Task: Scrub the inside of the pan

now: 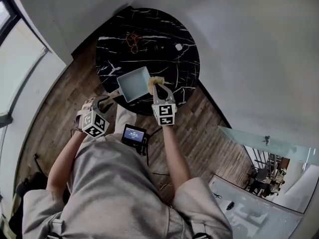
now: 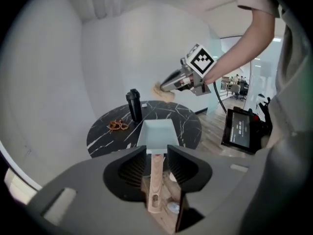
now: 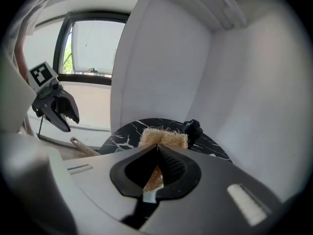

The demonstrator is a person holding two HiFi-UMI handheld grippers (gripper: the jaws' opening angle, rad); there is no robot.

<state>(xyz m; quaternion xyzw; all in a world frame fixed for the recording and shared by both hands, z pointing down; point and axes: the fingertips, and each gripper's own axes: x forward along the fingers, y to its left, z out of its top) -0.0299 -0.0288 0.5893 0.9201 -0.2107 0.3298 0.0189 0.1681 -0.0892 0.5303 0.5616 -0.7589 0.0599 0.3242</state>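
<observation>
Pan (image 1: 134, 83) at desk (image 1: 164, 29) 6 o'clock edge. L tool (image 1: 105, 102) released, jaws apart w/ handle (image 2: 156, 166) between. R tool (image 1: 159, 85) clenched on sponge (image 3: 164, 137) at pan's 3 o'clock rim.

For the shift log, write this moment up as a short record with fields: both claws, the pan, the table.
surface: round black marble table
pan: square, pale blue, empty, on the table
handle: wooden, sticking out past the table edge
left claw: open, handle between the jaws, ungripped
right claw: shut on scrubber, raised near the pan's rim
also on table: black tumbler, brown beads
</observation>
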